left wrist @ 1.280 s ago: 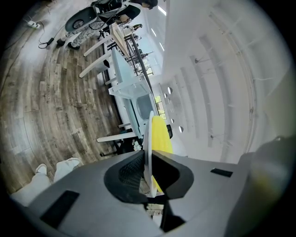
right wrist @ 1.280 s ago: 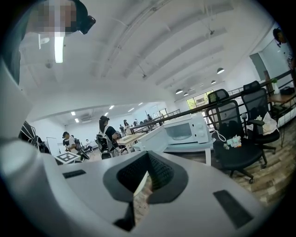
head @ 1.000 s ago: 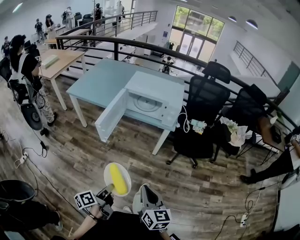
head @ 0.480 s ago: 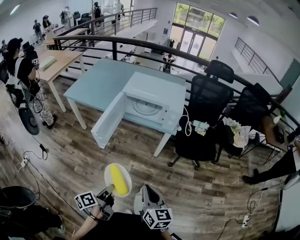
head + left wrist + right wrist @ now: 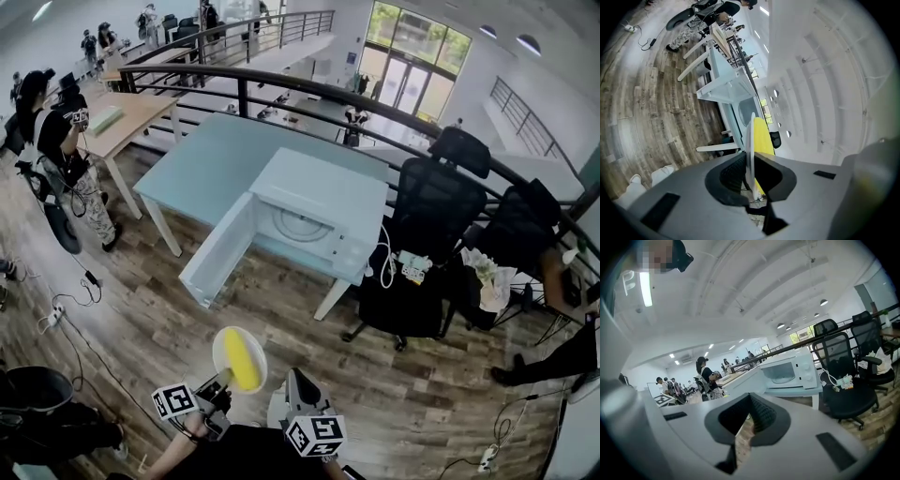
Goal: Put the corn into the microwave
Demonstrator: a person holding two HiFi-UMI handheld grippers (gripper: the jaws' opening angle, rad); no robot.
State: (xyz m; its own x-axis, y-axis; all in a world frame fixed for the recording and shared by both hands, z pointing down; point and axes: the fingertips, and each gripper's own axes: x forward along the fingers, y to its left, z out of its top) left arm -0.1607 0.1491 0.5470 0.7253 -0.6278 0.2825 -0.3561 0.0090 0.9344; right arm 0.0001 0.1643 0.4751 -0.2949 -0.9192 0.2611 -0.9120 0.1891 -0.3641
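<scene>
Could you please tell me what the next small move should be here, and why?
Probably carry the plate forward toward the microwave, holding it level. The left claw is shut on the plate's rim with the corn lying loose on it. The microwave door already hangs open, and a stretch of wooden floor separates the plate from the microwave.

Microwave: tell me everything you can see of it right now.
The microwave is a white box, plastic or painted metal by its look, standing upright on the near corner of a pale blue-green table. Its door is swung wide open to the picture's left, out past the table edge. Inside, a round turntable shows, seemingly bare. A control panel with two knobs is on its right. A white cord hangs beside that end.
</scene>
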